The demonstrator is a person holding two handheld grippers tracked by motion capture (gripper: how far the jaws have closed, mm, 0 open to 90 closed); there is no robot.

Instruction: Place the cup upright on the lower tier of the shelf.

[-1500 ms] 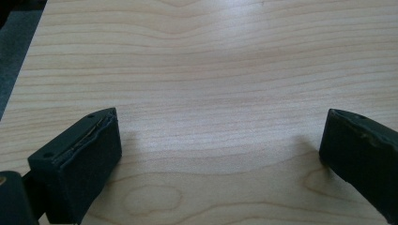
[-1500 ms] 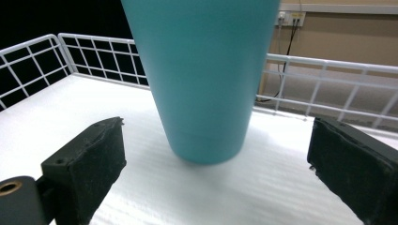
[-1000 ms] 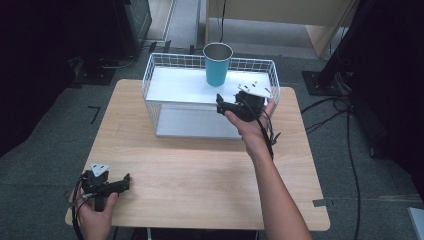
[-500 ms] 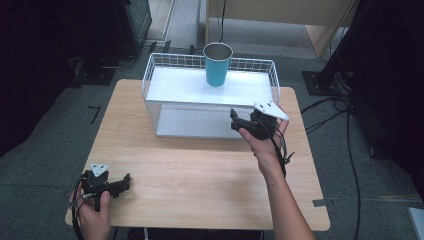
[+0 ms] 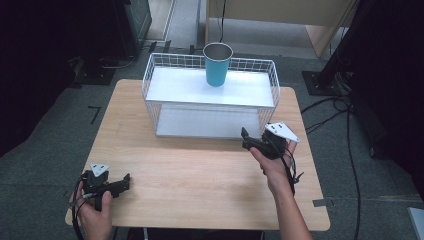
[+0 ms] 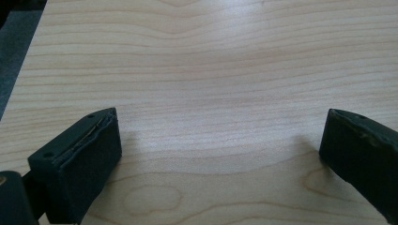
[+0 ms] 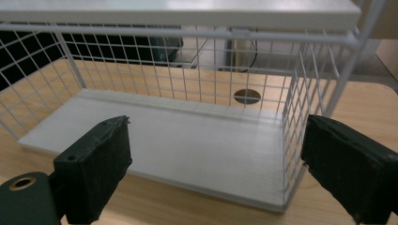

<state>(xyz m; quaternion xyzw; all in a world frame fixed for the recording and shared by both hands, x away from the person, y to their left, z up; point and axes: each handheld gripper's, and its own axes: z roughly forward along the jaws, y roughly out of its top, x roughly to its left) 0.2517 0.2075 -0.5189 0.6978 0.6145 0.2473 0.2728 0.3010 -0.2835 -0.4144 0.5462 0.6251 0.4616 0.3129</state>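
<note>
Right gripper [image 5: 244, 136] sat by the wire rack [image 5: 150, 85], jaws apart, just been closing, nothing between. Left gripper [image 5: 125, 181] gaped wide over the table [image 5: 200, 170], holding nothing.

So around the edges: a light wooden table [image 5: 200, 170] with plain grain, sitting on grey carpet floor [image 5: 55, 130]. The right gripper view caught a round hole [image 7: 247, 96] in the tabletop near its far edge. There was a small black tape mark [image 5: 94, 112] on the carpet left of the table, and a grey tape strip [image 5: 320, 202] by the table's near right corner. Black cables [image 5: 345, 115] snaked over the floor on the right, near a black stand base [image 5: 325, 82]. Behind it all stood a pale wooden cabinet [image 5: 280, 12] and a dark box [image 5: 132, 20] at the far left
</note>
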